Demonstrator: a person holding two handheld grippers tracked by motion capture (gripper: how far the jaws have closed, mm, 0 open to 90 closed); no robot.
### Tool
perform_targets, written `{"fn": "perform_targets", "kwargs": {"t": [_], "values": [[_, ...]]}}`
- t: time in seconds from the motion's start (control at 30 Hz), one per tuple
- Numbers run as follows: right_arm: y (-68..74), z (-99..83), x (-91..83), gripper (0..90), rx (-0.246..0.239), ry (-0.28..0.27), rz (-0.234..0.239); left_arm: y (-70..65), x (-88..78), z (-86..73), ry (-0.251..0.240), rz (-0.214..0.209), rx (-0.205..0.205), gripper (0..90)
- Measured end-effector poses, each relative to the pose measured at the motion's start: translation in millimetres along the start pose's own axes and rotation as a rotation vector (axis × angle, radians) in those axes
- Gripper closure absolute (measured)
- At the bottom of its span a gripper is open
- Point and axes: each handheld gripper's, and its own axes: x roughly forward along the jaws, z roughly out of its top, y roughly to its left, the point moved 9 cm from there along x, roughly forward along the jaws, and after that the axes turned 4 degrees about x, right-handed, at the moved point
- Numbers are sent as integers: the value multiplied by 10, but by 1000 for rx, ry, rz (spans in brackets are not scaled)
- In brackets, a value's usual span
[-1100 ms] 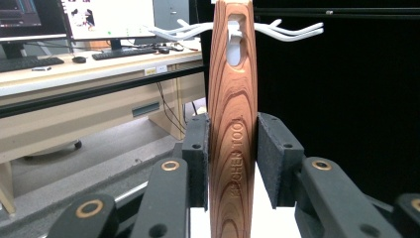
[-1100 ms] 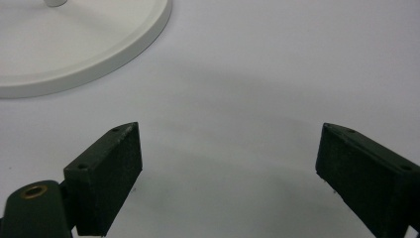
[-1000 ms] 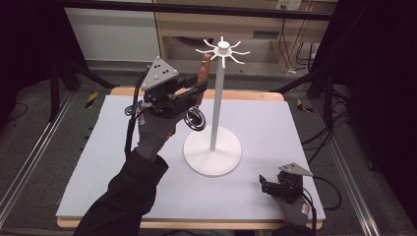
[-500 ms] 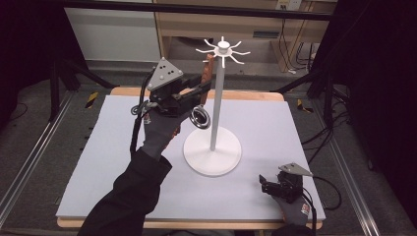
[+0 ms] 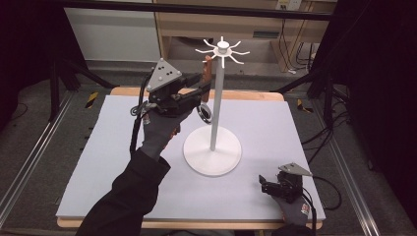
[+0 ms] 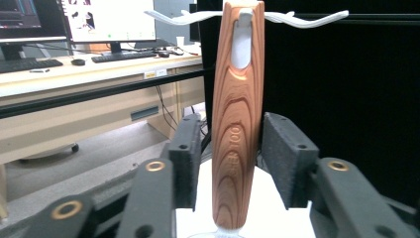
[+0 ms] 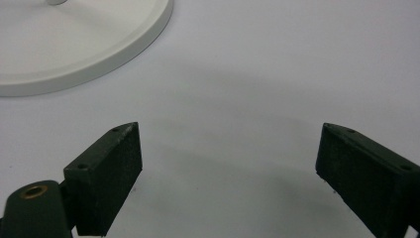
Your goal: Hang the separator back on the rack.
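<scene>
Wooden handle (image 6: 236, 124) hanging upright from a white hook (image 6: 243, 16) at the top of the rack (image 5: 214, 105), hook passing through the slot near its upper end. Left gripper (image 5: 202, 89) raised at about 10 o'clock from the rack's pole, jaws just opened to a moderate gap, pads (image 6: 187, 158) either side of the handle's lower half with a sliver of space on each side, not pressing it. Below the handle, a round metal-rimmed part (image 5: 205, 112) hanging just beside the pole; what kind of tool, hard to tell. Rack base (image 5: 212, 153) resting near the middle of the grey tabletop (image 5: 98, 147). Right gripper (image 5: 268, 185) low on the tabletop at about 4 o'clock from the base, well apart from the rack, jaws spread wide with nothing between them, bare surface under the pads (image 7: 106, 178), edge of the base (image 7: 99, 54) at 11 o'clock in the right gripper view.
</scene>
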Motion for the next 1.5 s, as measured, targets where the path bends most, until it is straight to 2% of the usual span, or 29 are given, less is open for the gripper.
{"fn": "perform_targets", "kwargs": {"t": [0.17, 0.3, 0.43, 0.5, 0.63, 0.73, 0.77, 0.8, 1.0, 1.03, 1.13, 1.17, 1.2, 1.23, 1.3, 1.5], "values": [[0, 1, 0, 110, 0, -1, -2, 36, -66, -53, 14, 1, 25, 503], [2, 1, 2, 110, 5, 0, -2, 55, -126, -130, 32, -4, 28, 468], [-3, -2, 4, 110, 4, 1, -4, 95, -240, -290, 52, -9, 43, 449], [-1, -1, 4, 110, 10, 1, -2, 113, -282, -370, 61, -9, 37, 444], [-3, -5, 4, 108, 11, 3, -2, 197, -338, -519, 66, -1, 71, 435], [-12, -6, 6, 105, 10, 4, -7, 212, -386, -667, 80, -4, 43, 432], [-13, -7, 6, 104, 11, 4, -7, 212, -386, -667, 80, -4, 43, 429], [-9, -5, 5, 104, 14, 2, -6, 225, -410, -772, 92, -4, 41, 426], [-22, -4, 5, 101, 15, -2, -14, 305, -484, -1106, 143, 9, 35, 404], [-20, -5, 5, 100, 18, -2, -13, 312, -504, -1176, 161, 8, 21, 404], [-18, -7, 5, 99, 22, 0, -14, 362, -542, -1371, 200, 20, 20, 401], [-18, -8, 5, 99, 22, 0, -15, 362, -542, -1371, 200, 20, 20, 400], [-18, -8, 5, 99, 22, 0, -16, 396, -575, -1513, 230, 24, 22, 398], [-21, -8, 4, 99, 19, -1, -16, 421, -595, -1583, 245, 30, 23, 398], [-23, -8, 4, 97, 19, -1, -14, 461, -630, -1715, 259, 35, 1, 396], [-33, -9, 5, 96, 22, -2, -21, 610, -745, -2084, 321, 63, -29, 394]]}}
